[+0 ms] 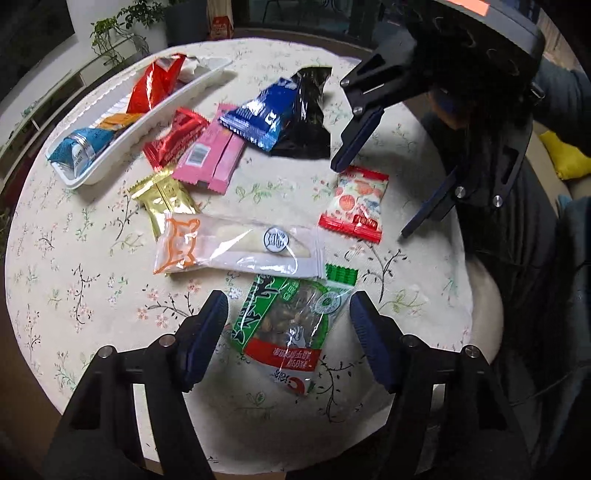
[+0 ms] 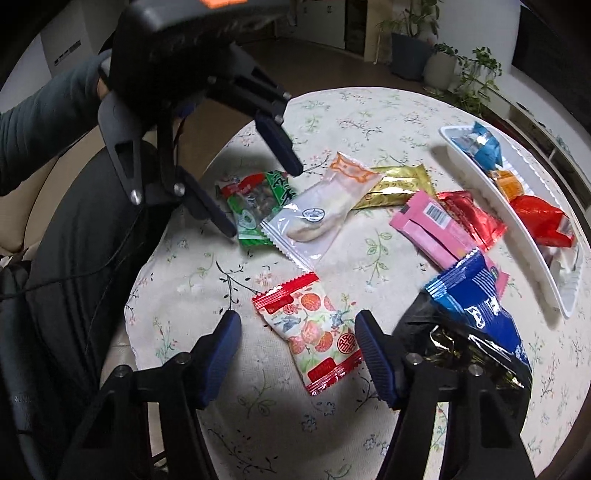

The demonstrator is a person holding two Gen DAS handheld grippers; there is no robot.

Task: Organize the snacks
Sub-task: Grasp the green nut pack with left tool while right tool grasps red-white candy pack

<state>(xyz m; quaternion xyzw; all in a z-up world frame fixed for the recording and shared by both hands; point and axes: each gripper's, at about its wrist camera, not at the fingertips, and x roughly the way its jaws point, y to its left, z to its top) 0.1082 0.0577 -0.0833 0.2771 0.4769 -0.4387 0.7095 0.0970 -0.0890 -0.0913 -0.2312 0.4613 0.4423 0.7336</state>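
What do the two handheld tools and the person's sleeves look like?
Both the left tool and the right tool have black frames with silver bolts and dark blue ribbed pads. Each body carries an orange patch. The sleeve is dark grey-blue and ribbed.

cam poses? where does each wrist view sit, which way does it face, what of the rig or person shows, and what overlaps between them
Left wrist: sits on the left gripper, angled steeply down over the green nut packet; its own two fingers frame it, the right gripper and a dark sleeve show upper right.
Right wrist: sits on the right gripper, angled down over the red-and-white packet; the left gripper and sleeve show upper left.
Shared: floral tablecloth, white tray, clear packet, seen from roughly opposite sides.
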